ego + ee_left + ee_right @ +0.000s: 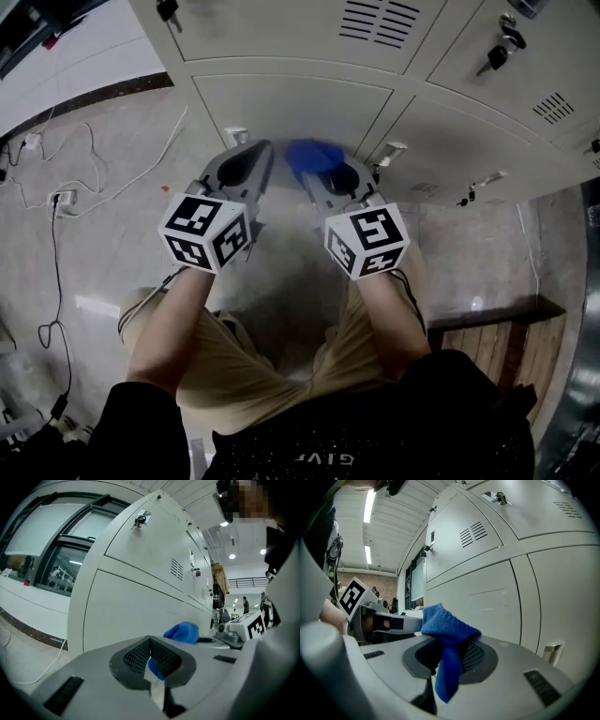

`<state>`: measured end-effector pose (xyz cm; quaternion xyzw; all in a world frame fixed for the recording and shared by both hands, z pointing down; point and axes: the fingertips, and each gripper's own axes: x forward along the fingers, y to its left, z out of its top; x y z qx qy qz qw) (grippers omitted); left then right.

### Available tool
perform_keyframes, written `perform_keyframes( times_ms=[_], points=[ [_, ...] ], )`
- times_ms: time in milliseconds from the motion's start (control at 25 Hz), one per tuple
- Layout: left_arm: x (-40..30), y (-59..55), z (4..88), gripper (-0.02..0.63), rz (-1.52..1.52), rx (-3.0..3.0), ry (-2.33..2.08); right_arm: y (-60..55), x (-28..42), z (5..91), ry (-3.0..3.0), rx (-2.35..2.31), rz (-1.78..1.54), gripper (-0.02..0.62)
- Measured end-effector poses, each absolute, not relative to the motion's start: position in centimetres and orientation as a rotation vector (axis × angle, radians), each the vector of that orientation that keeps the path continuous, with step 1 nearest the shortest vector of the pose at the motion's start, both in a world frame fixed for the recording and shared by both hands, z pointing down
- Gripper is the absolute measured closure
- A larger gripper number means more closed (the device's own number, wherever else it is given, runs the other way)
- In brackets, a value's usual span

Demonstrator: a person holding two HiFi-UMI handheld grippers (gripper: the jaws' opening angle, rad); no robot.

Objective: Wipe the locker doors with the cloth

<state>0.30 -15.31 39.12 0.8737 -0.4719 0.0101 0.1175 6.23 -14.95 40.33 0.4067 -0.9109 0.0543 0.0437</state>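
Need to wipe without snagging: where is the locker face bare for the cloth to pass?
Bare: the flat lower door panel ahead of the cloth, between the two latch handles. Crowded: upper doors, with vents and hanging keys.

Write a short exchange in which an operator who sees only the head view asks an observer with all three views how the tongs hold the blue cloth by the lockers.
Operator: From above I see the blue cloth out in front, near the locker doors. Is it actually clamped?
Observer: Yes. Its own view shows the right gripper with its tongs shut on the cloth, a bunch above them and a tail hanging below.
Operator: And the left gripper?
Observer: Its view shows the tongs closed tip to tip. A sliver of blue shows in the gap behind the tips, and I cannot tell whether it is gripped.
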Motion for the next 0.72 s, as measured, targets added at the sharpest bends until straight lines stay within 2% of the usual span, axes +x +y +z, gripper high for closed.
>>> perform_keyframes(
  times_ms=[720],
  points=[
    [2.0, -14.1, 39.0, 0.597, 0.067, 2.616, -1.381, -14.5, 7.9, 41.4, -2.757, 1.298, 0.287, 0.509]
  ],
)
